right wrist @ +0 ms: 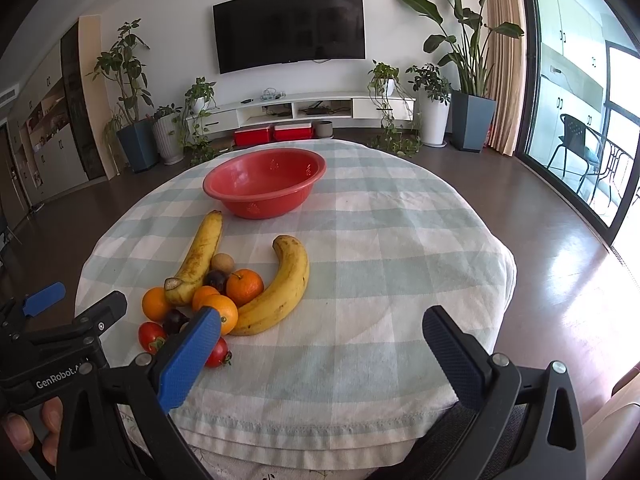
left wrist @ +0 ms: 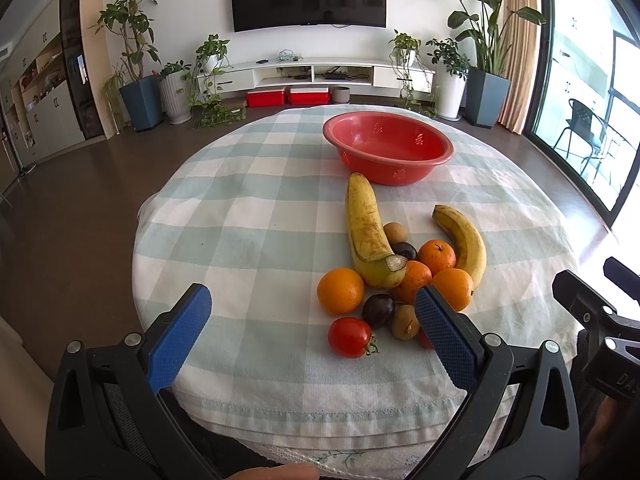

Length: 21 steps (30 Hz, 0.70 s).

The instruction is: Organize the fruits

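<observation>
Fruits (left wrist: 400, 280) beyond both grippers' parted fingers (left wrist: 180, 336)

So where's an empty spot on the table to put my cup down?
The whole right half of the checked cloth, right of the curved banana, is bare. So is the left side, left of the long banana. The fruit pile below the red bowl is crowded.
</observation>
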Motion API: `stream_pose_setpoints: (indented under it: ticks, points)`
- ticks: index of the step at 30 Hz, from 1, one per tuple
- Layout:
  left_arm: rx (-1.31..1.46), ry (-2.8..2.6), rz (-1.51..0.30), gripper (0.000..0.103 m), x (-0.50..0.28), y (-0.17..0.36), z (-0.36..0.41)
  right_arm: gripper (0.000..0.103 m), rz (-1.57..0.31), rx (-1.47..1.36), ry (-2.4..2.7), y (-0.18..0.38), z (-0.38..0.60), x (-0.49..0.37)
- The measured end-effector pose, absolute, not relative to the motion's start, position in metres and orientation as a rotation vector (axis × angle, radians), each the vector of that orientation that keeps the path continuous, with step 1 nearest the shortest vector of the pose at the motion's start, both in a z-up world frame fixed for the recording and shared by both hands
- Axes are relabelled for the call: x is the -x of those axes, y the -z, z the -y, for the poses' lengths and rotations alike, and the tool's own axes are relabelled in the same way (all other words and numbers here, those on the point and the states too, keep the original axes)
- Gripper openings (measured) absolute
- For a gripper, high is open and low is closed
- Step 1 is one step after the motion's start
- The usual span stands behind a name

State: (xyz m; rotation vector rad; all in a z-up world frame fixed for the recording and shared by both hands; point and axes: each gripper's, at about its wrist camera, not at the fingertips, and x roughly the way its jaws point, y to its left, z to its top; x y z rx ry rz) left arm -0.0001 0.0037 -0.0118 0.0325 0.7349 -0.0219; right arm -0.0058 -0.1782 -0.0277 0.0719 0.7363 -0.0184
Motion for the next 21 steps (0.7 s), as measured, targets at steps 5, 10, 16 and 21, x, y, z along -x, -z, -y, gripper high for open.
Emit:
stream_pose_setpoints:
  ticks: [5,10,16,21]
  points:
    - [-0.033,0.022,-0.736,0.103,-0.0003,0.012,-0.0037,0.103,-0.739,-0.072,0.018,0.0281,0.1782,0.0053]
    - [-0.033,0.022,-0.737,0.103,-0.0004,0.0117,-0.0035,0.103,-0.74,-0.072,0.018,0.0288,0.178,0.0048]
    - [-0.033,0.021,-0.737,0.103,0.0012,0.0134,-0.0037,0.103,-0.742,-0.072,0.018,0.0298,0.1779,0.0045]
    - [-0.033,0.021,-0.738,0.103,0.0011,0.0135,-0.0038,0.103,-0.744,-0.071,0.018,0.0297,0.178,0.004]
